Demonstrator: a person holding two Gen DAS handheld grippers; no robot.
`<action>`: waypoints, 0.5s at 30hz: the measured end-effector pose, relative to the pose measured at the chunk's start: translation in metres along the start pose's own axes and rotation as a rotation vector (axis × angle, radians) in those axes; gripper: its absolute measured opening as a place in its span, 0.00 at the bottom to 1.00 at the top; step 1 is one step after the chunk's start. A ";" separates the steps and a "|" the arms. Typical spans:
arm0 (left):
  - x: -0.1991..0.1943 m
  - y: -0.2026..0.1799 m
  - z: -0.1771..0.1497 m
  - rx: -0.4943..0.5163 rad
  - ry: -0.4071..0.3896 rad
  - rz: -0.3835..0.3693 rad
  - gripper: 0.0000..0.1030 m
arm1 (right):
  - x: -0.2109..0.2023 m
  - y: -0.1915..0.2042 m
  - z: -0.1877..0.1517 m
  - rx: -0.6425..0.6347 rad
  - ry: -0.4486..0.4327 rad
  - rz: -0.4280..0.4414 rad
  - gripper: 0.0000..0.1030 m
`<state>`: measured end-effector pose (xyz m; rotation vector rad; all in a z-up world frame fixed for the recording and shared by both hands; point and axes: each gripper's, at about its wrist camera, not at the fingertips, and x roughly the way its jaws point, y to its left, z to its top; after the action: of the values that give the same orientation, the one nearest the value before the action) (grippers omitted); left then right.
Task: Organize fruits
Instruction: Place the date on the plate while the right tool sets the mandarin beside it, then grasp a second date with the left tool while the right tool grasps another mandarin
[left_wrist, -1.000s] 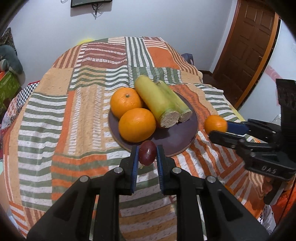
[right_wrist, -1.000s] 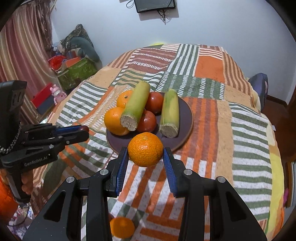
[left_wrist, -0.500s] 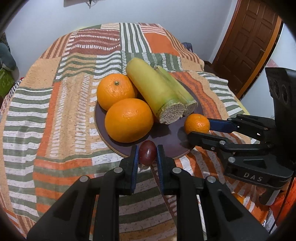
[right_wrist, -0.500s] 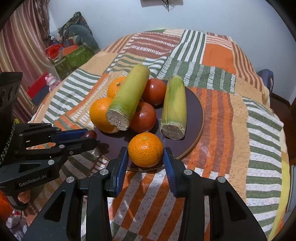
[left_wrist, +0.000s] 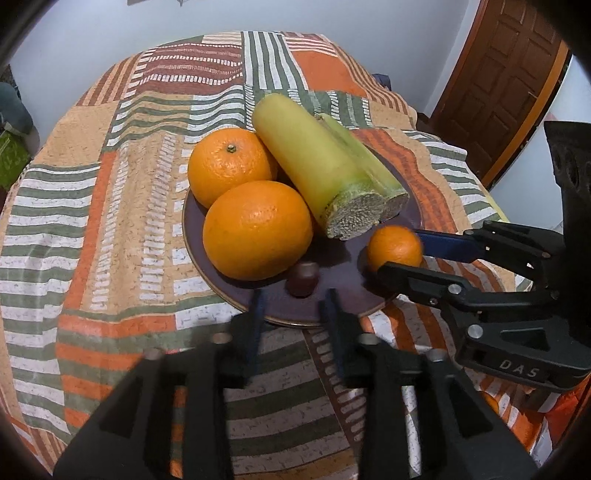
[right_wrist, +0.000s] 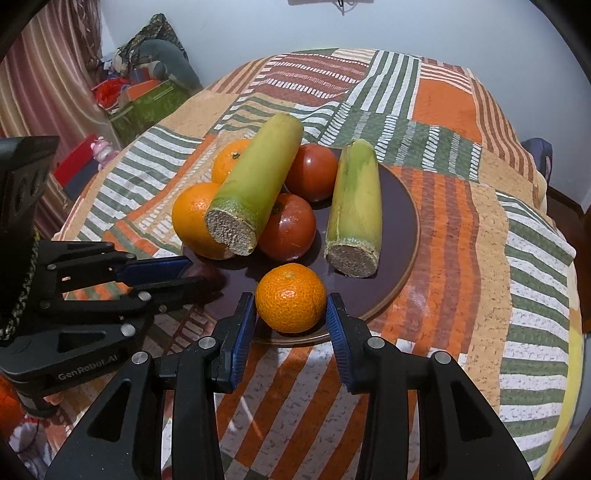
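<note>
1. On the plate (right_wrist: 408, 225), which sits on the striped cloth (right_wrist: 480, 229), lie the two biggest things: cut green-yellow stalks (right_wrist: 258, 184), probably sugarcane. One leans over the fruit at the plate's left side, the other lies flat on its right half. They look stiff, heavy and smooth, so I judge the middle of the length the safest place to pinch, across the width.
2. Next in size are two large oranges (left_wrist: 258, 229) at the plate's left edge, firm and round with a pebbled skin. They would need wide jaws set across the widest part, since they may roll.
3. Two tomatoes (right_wrist: 288, 229) sit at the plate's centre, under and behind the leaning stalk. Glossy and likely soft, they call for a light squeeze.
4. A mandarin (right_wrist: 291, 297) at the plate's near rim is clamped on both sides by the right gripper (right_wrist: 291, 321); it seems light and slightly yielding.
5. Smallest is a dark red grape-like fruit (left_wrist: 303, 278) lying on the plate's near edge. The left gripper (left_wrist: 293, 314) has just been opening; its jaws stand apart, clear of this fruit. Slippery and easily crushed, it wants a gentle pinch.
</note>
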<state>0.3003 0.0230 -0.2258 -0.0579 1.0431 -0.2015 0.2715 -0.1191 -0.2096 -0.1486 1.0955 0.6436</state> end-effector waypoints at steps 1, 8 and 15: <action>-0.002 -0.001 -0.001 0.001 -0.008 0.004 0.40 | -0.001 0.000 0.000 0.000 0.001 0.001 0.36; -0.022 -0.004 -0.007 0.001 -0.032 0.008 0.40 | -0.022 -0.001 -0.004 0.020 -0.027 -0.009 0.38; -0.056 -0.008 -0.017 -0.005 -0.072 0.011 0.40 | -0.060 0.006 -0.016 0.013 -0.080 -0.038 0.38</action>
<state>0.2571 0.0264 -0.1855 -0.0632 0.9722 -0.1857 0.2380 -0.1459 -0.1638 -0.1315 1.0175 0.6033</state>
